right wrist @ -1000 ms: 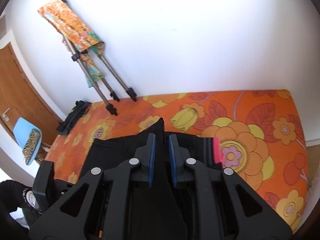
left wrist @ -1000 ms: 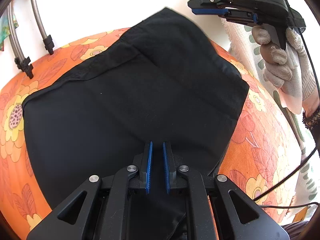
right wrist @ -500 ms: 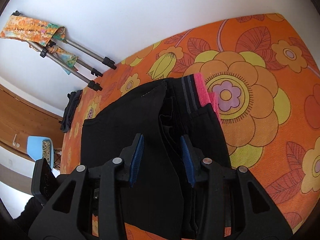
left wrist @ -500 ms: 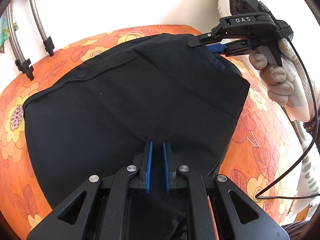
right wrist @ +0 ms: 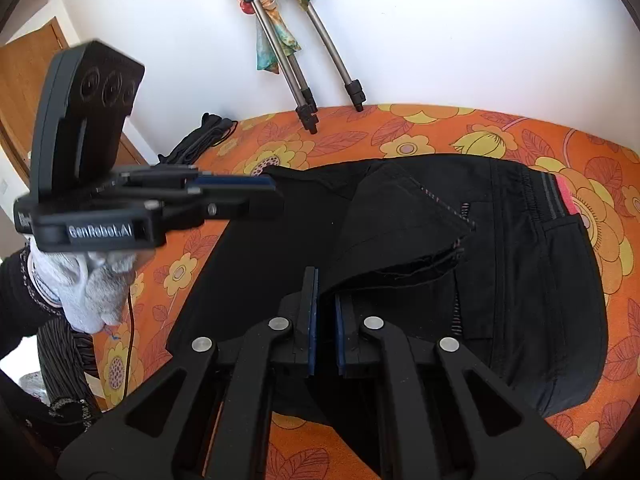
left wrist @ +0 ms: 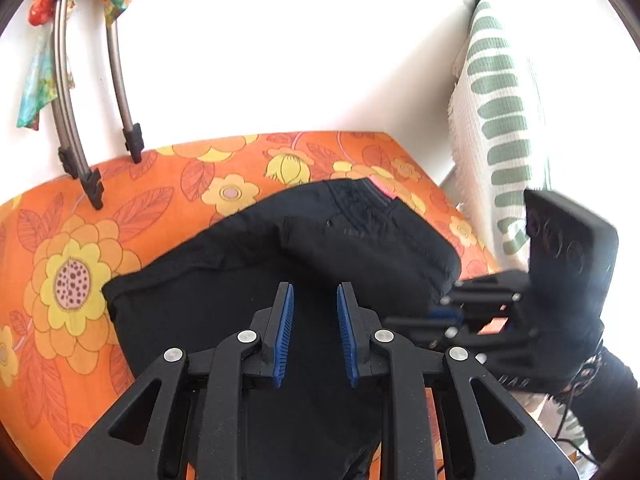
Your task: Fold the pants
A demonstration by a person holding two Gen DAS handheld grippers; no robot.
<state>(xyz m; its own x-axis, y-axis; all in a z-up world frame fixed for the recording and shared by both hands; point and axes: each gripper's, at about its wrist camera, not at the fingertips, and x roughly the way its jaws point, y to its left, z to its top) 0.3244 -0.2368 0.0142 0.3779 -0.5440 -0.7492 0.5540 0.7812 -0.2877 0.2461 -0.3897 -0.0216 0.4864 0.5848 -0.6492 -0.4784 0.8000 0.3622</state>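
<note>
Folding one pair of black pants (right wrist: 420, 280) on a flowered bed (right wrist: 520, 136), with two claws at work.
Left claw (left wrist: 314, 300) hovers over the pants, its jaws opening with nothing between them; right claw (right wrist: 325, 284) sits pinched shut on a raised fold, the pink waistband beyond to its right. One gloved hand (right wrist: 88, 284) holds the left claw; three tripod legs (right wrist: 308, 92) lean on the wall beyond, and one striped towel (left wrist: 500, 120) hangs to the right.
</note>
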